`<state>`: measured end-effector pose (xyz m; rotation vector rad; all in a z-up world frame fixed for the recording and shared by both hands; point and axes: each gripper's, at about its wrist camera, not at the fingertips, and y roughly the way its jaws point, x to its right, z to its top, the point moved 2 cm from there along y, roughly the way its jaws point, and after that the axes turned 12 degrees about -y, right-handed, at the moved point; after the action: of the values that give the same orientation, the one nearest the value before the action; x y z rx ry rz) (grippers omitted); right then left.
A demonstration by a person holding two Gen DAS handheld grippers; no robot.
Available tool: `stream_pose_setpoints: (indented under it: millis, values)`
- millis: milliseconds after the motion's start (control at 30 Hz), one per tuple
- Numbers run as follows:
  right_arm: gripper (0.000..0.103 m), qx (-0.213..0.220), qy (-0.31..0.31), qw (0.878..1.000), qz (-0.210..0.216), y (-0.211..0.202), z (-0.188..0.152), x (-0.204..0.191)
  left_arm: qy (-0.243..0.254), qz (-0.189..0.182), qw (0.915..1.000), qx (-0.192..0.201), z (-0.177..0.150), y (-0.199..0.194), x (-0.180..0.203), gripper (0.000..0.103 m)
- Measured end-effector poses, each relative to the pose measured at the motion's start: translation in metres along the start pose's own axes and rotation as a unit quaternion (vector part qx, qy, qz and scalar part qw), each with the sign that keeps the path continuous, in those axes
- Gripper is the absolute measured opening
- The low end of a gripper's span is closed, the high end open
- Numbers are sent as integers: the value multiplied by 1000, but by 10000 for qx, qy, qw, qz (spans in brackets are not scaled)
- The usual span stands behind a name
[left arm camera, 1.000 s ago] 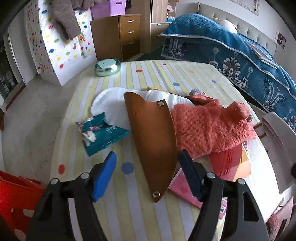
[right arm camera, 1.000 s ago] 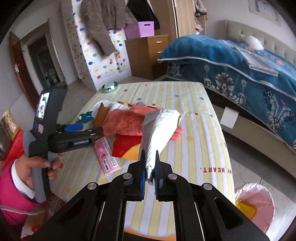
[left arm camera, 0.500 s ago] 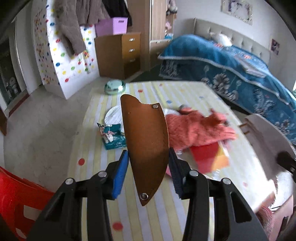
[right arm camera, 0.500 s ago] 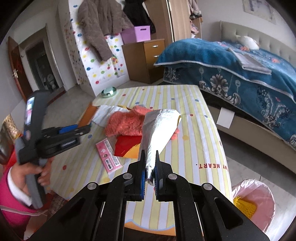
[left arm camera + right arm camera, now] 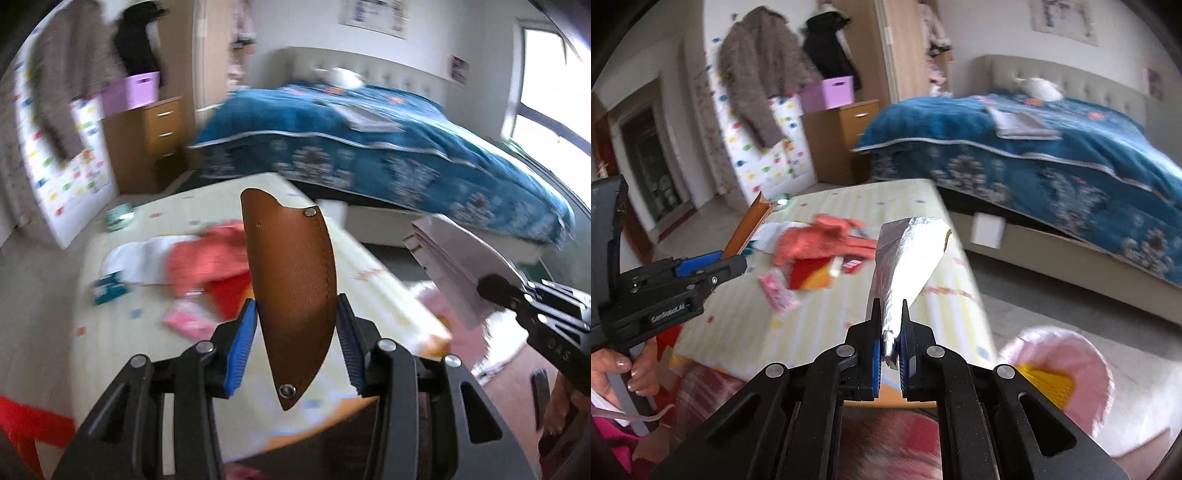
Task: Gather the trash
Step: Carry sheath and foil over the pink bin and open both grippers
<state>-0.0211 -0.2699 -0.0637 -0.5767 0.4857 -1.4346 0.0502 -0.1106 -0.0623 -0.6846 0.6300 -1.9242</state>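
My left gripper [image 5: 293,345] is shut on a brown leather sheath [image 5: 293,280] and holds it in the air above the near end of the striped table [image 5: 122,332]. My right gripper [image 5: 889,345] is shut on a crumpled silver foil wrapper [image 5: 905,266], lifted above the table's near right corner. A pink-lined trash bin [image 5: 1060,365] with yellow trash inside stands on the floor to the right. On the table lie a teal snack packet [image 5: 109,290], a pink packet [image 5: 777,291] and red-orange paper [image 5: 809,275].
An orange knitted cloth [image 5: 820,242] and white paper [image 5: 136,254] lie mid-table, with a small green tin [image 5: 120,216] at the far end. A blue-covered bed [image 5: 1052,162] stands right. A wooden drawer unit [image 5: 846,136] and dotted cabinet [image 5: 764,155] stand behind.
My left gripper closed on the brown sheath, lifted it off the table and swung right. My right gripper, still holding the foil wrapper, drifted toward the trash bin.
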Motion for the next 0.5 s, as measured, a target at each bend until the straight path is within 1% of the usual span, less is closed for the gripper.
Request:
stream_pose_setpoints:
  millis: [133,167,200,267,367,500]
  values:
    - [7,-36,354,9976,-592,-28,-26,37,478,-482,9976,-156,-13,12,58,42]
    - [8,-54,463,9958,-788,-36,-33,48,655,-648,9955,-202,-16,16,78,42]
    - [8,-64,497,9951,-850,-38,-37,54,768,-741,9940,-225,-19,18,91,42]
    - [8,-136,723,9906,-1158,-48,-52,76,1023,-921,9901,-259,-25,25,119,42]
    - [8,-230,951,9855,-1390,-52,-68,100,1240,-1091,9857,-334,-28,37,149,42]
    - [8,-317,1124,9818,-1498,-51,-82,131,1457,-1215,9809,-430,-29,53,182,42]
